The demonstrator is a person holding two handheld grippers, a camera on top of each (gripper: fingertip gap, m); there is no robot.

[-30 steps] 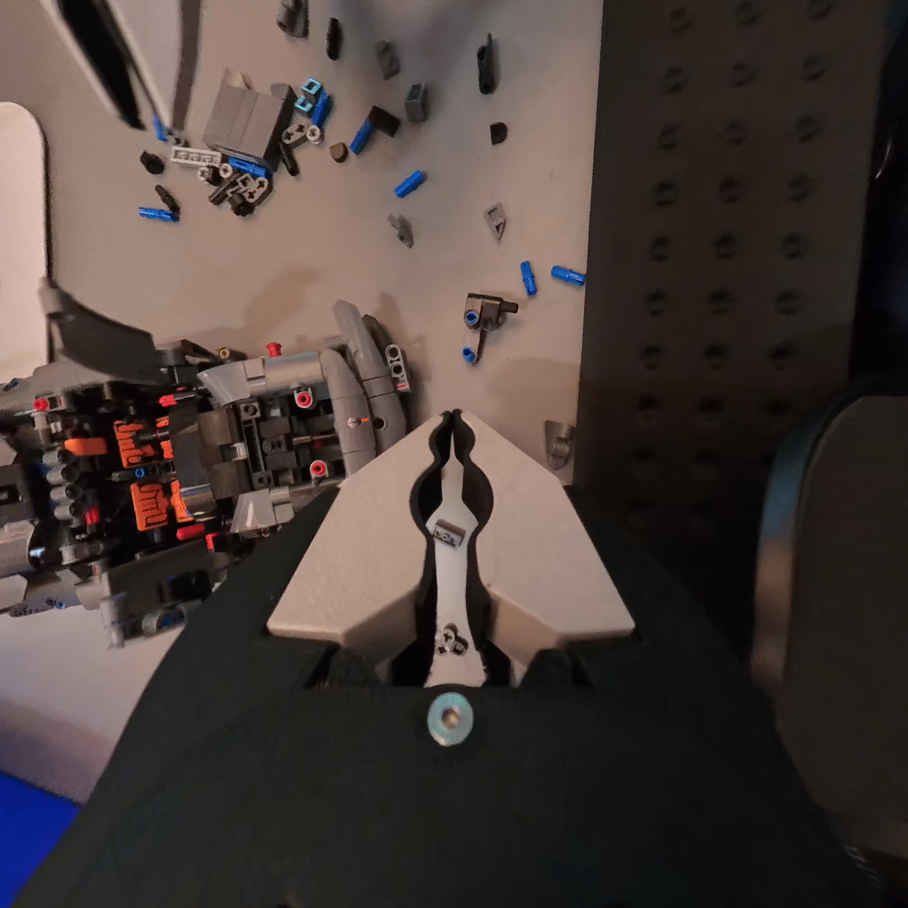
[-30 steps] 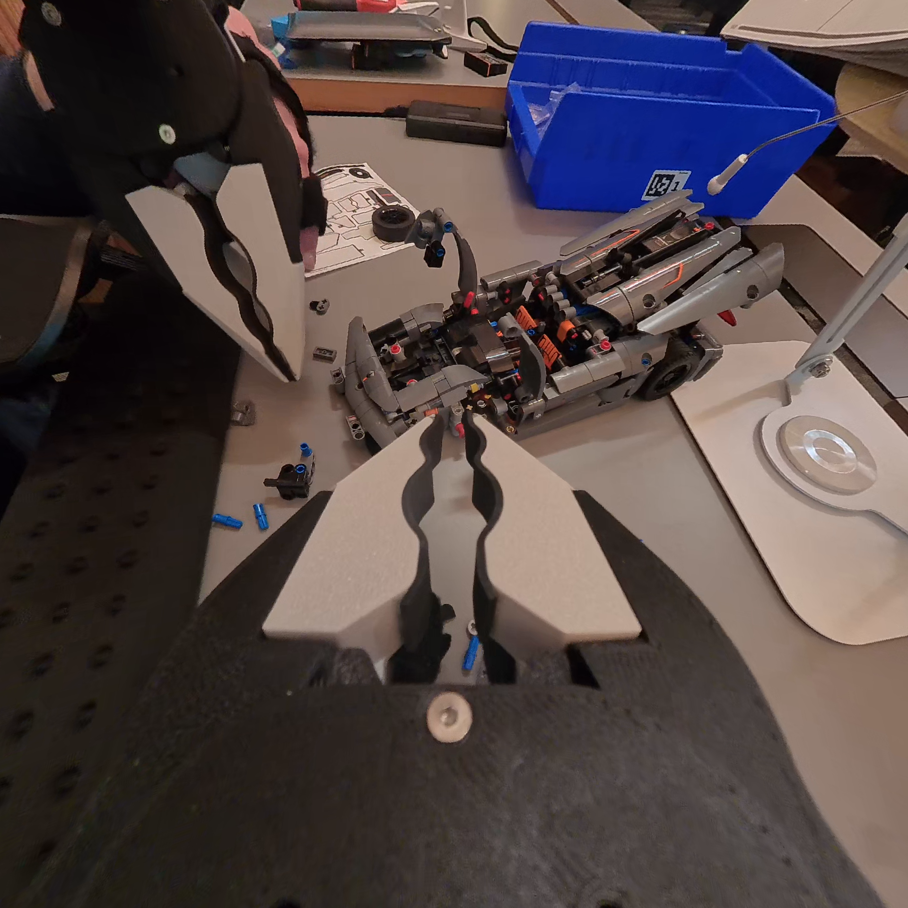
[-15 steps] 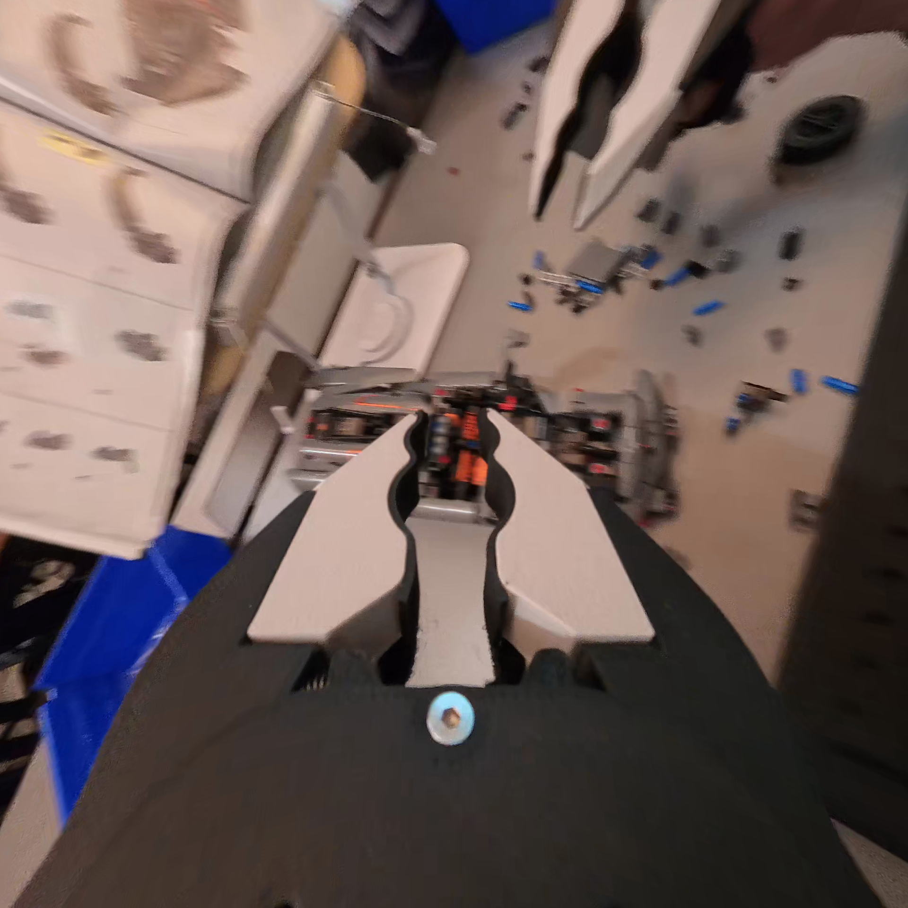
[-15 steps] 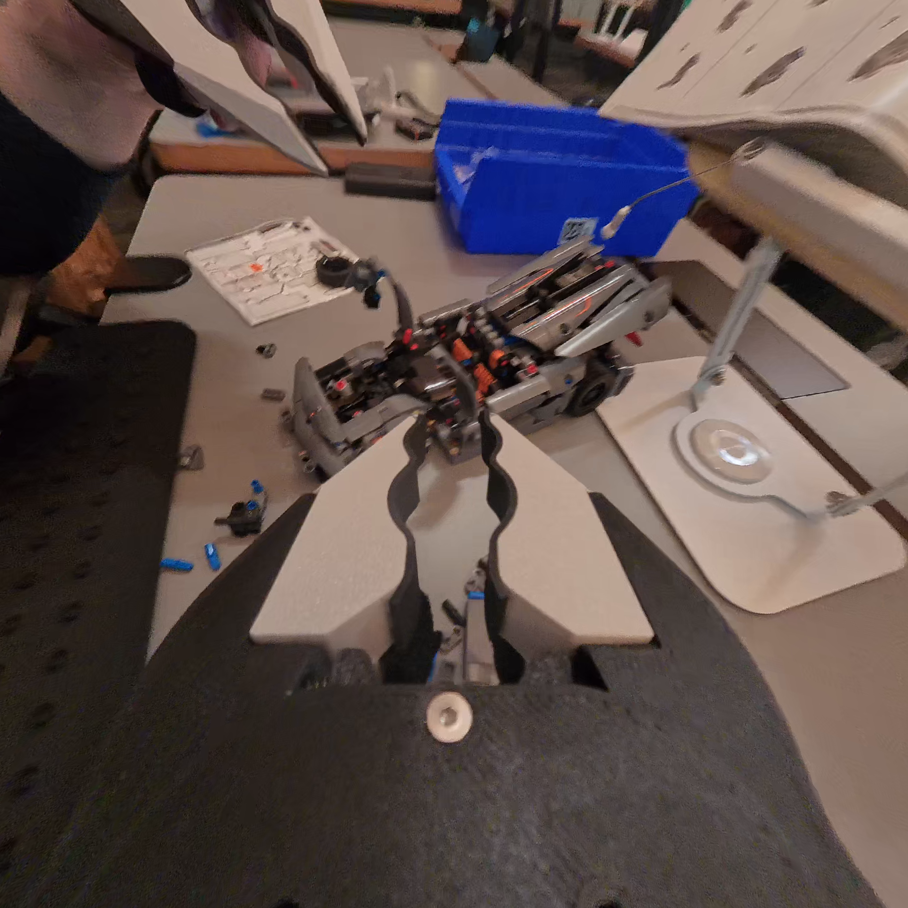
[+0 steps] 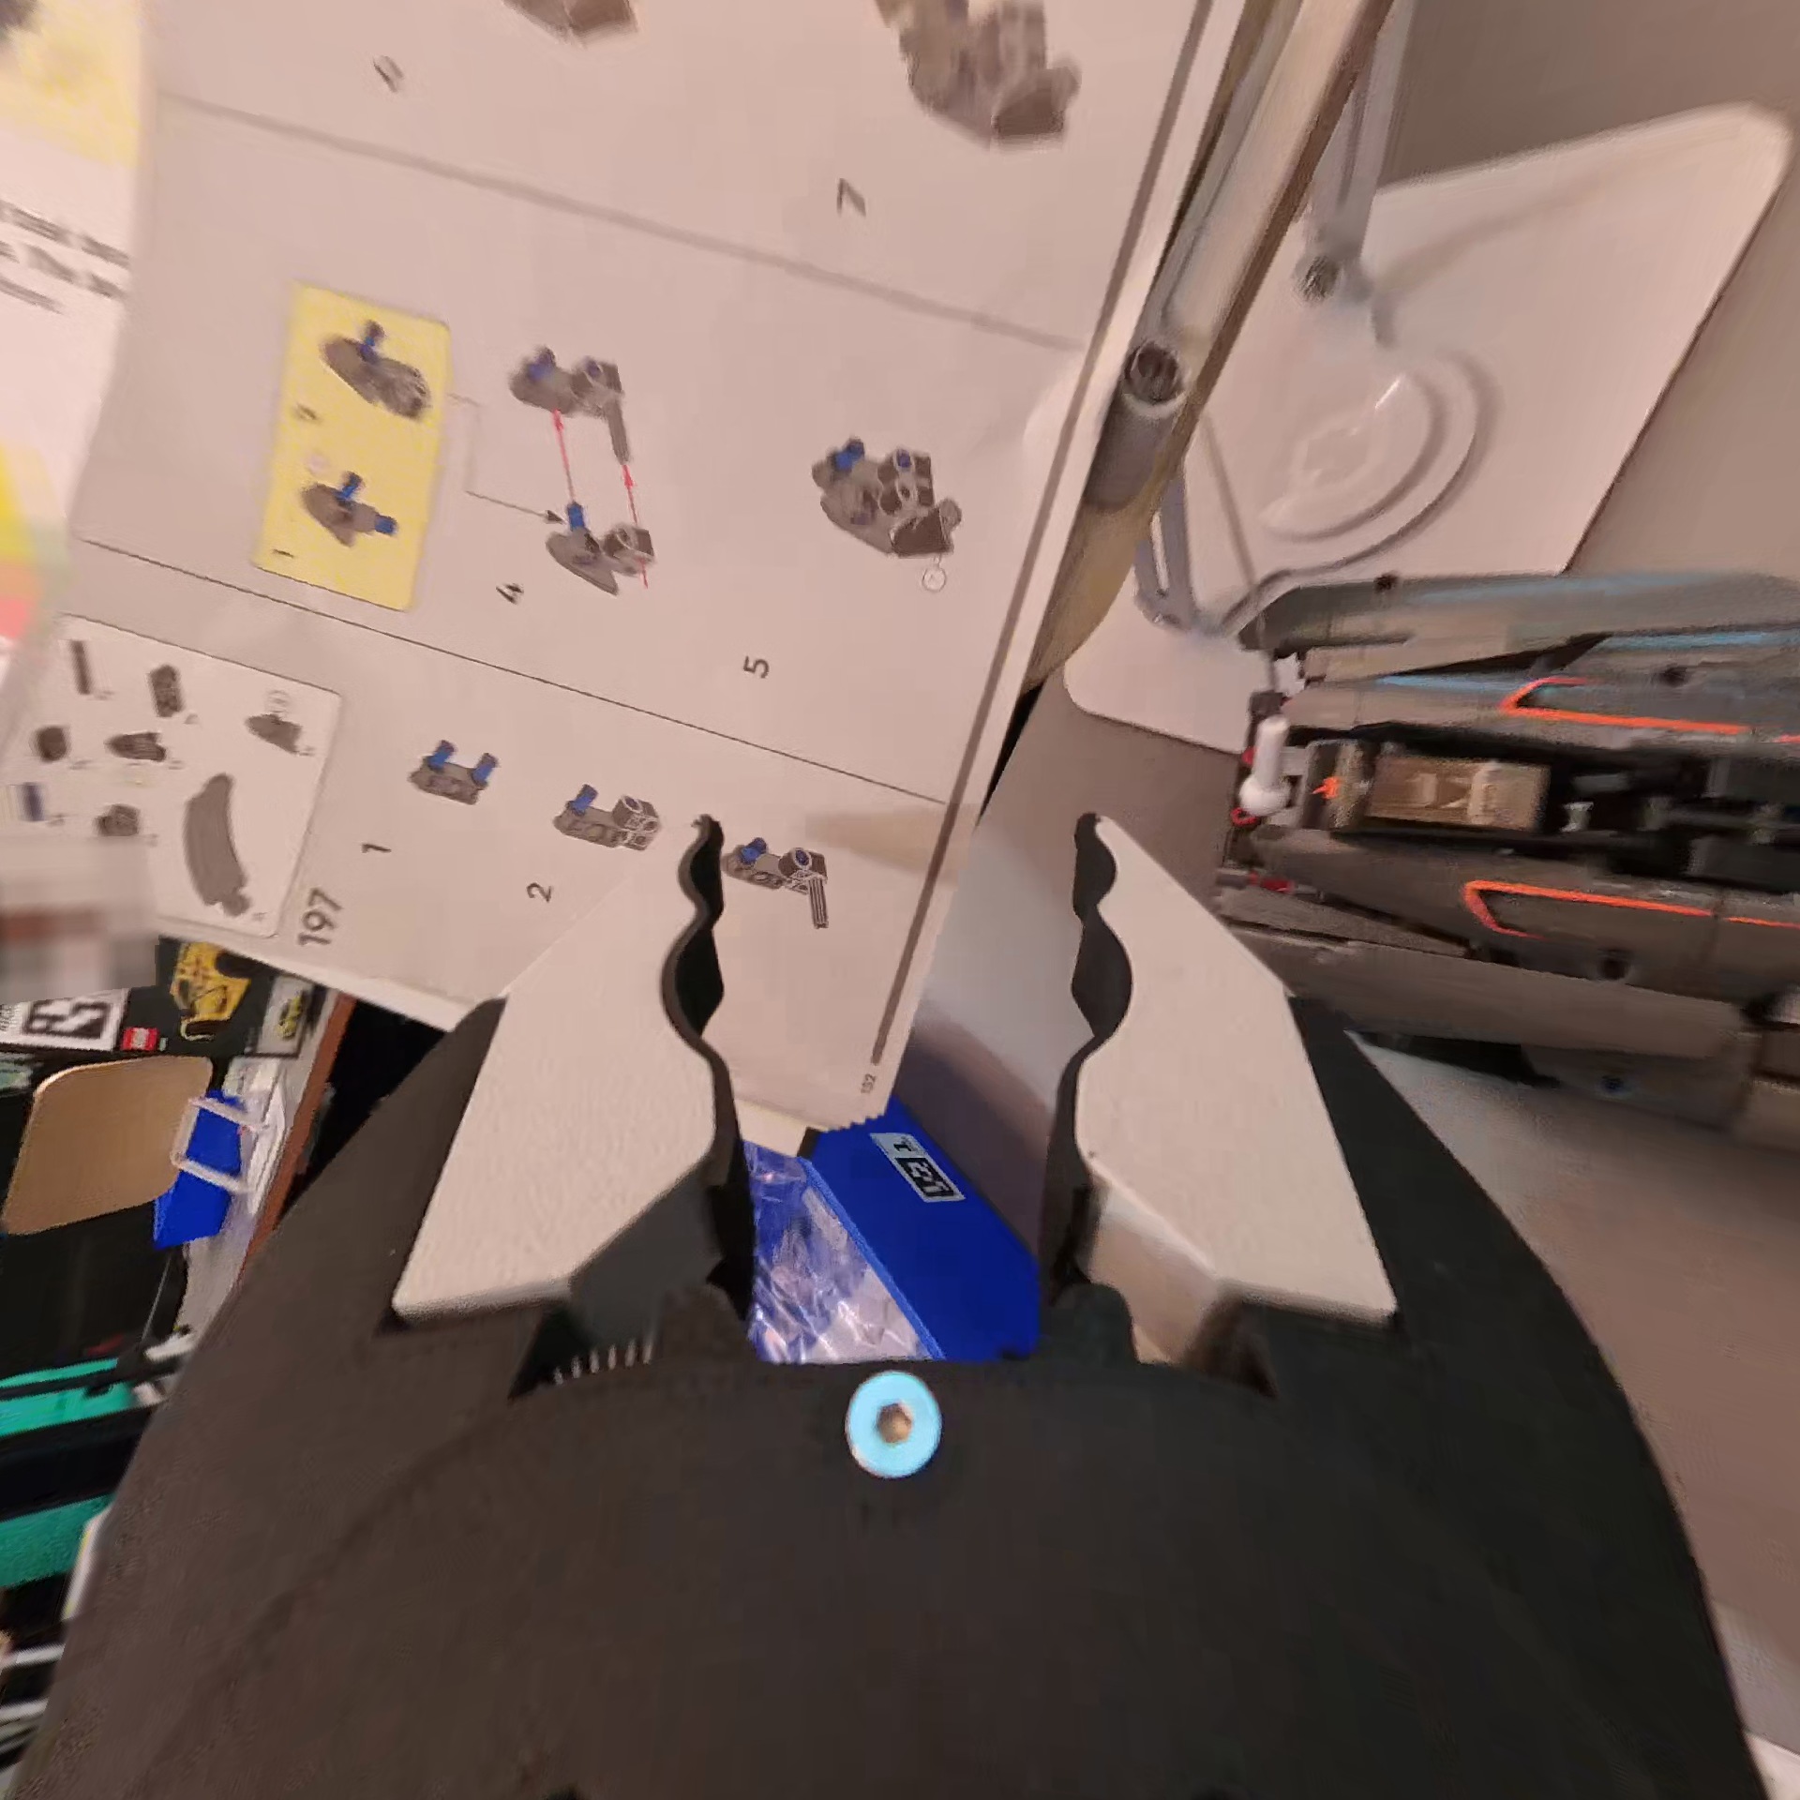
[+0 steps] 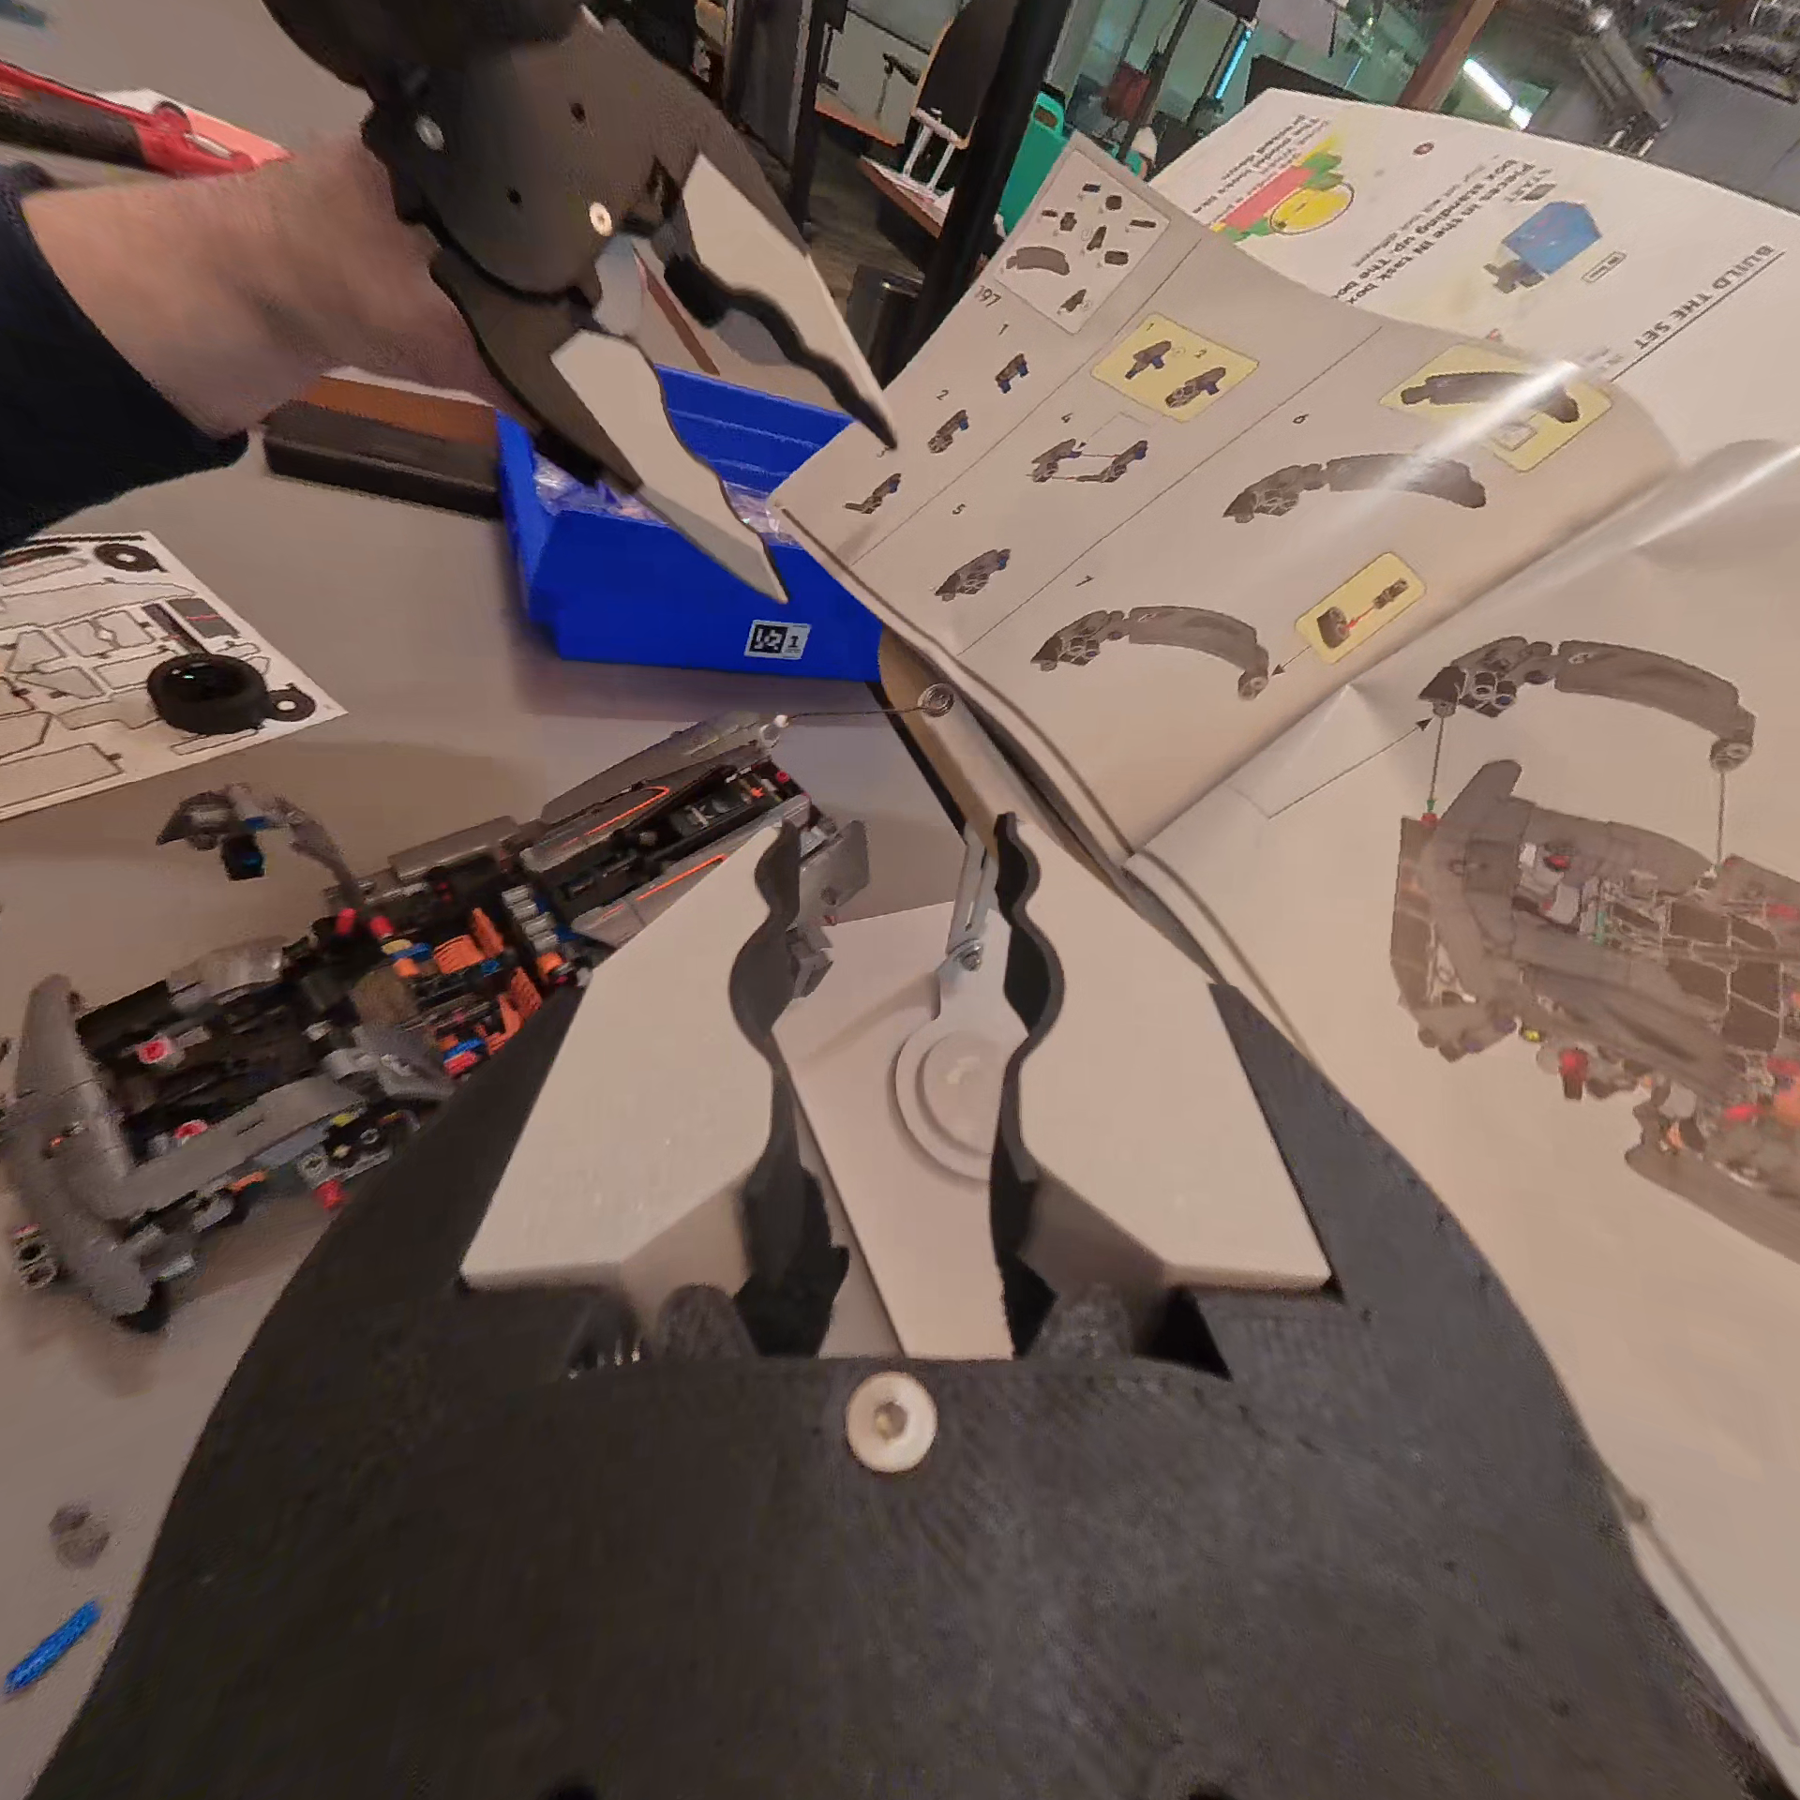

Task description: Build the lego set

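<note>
Left gripper [image 5: 896, 828], jaws wide and empty, at the corner of the instruction booklet [image 5: 604, 487]. Right gripper [image 6: 891, 847], jaws moderately apart, empty; the partly built lego car [image 6: 321, 1023] lies left of its jaws.

Glossy paper booklet [image 6: 1218, 506] — matt plastic bin [image 6: 672, 594].

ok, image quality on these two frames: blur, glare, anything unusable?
Left wrist view: motion blur smears the booklet, worst toward the top; the car is soft too. Right wrist view: sharper mid-frame, glare streak across the raised page, left tongs and hand blurred, fisheye bending at the edges.
</note>
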